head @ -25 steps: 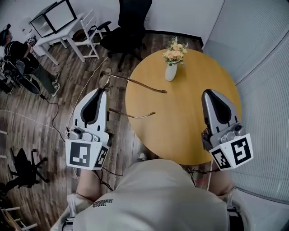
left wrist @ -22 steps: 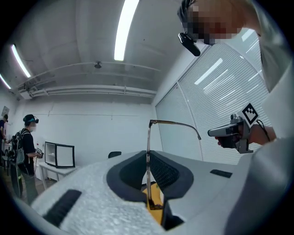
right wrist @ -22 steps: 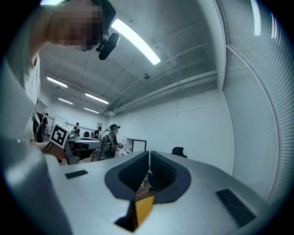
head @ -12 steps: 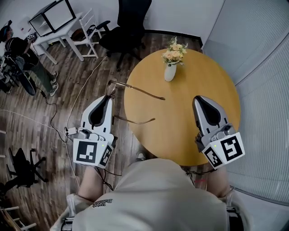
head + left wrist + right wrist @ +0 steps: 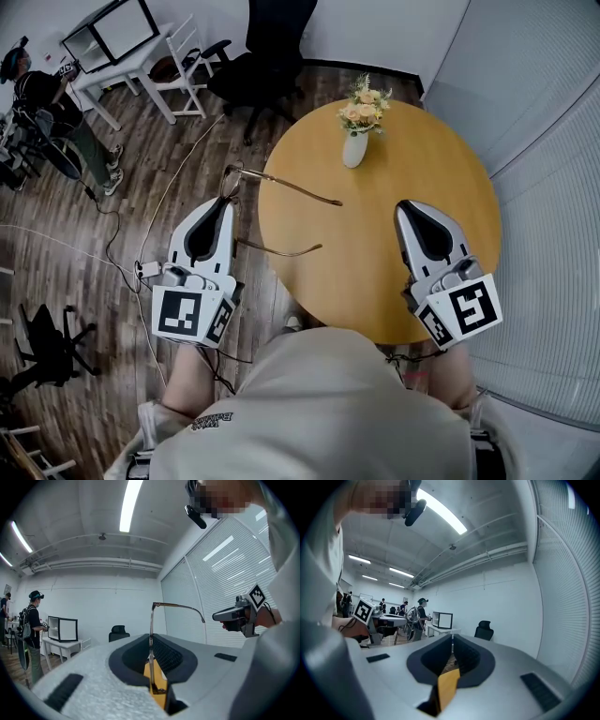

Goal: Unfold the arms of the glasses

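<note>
Both arms of the glasses (image 5: 286, 184) look unfolded over the table (image 5: 375, 281); the left gripper (image 5: 223, 202) pinches their frame, the right gripper (image 5: 411, 208) is closed and empty.

Yellow-brown table (image 5: 375, 253), white vase (image 5: 354, 150), peach flowers (image 5: 363, 105), brown glasses (image 5: 151, 625).

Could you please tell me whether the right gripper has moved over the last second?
Yes. In the head view the right gripper has shifted left across the picture, closer to the vase.
</note>
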A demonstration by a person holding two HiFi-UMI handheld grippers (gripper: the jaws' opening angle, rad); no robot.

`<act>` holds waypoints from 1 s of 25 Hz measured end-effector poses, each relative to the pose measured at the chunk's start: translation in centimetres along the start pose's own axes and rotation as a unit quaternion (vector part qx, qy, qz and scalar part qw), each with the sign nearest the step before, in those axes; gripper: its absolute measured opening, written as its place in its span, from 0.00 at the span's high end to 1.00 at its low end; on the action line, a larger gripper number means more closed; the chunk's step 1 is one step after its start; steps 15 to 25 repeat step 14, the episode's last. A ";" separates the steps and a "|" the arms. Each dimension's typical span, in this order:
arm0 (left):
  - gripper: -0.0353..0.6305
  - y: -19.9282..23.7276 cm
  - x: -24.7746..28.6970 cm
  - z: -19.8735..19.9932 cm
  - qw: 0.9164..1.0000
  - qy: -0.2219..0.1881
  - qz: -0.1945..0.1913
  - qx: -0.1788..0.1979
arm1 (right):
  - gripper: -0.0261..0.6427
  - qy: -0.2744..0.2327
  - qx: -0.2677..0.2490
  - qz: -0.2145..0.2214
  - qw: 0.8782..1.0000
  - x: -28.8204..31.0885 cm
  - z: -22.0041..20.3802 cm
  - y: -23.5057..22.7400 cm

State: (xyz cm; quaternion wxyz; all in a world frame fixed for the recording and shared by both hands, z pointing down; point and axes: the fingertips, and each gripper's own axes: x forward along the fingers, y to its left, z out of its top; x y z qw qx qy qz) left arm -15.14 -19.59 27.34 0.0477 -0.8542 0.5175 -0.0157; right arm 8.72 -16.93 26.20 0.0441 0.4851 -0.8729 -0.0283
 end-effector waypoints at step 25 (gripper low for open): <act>0.89 -0.5 0.0 -0.7 1.000 0.012 0.001 0.004 | 0.91 0.033 -0.065 -0.020 0.997 -0.1 -1.4 0.1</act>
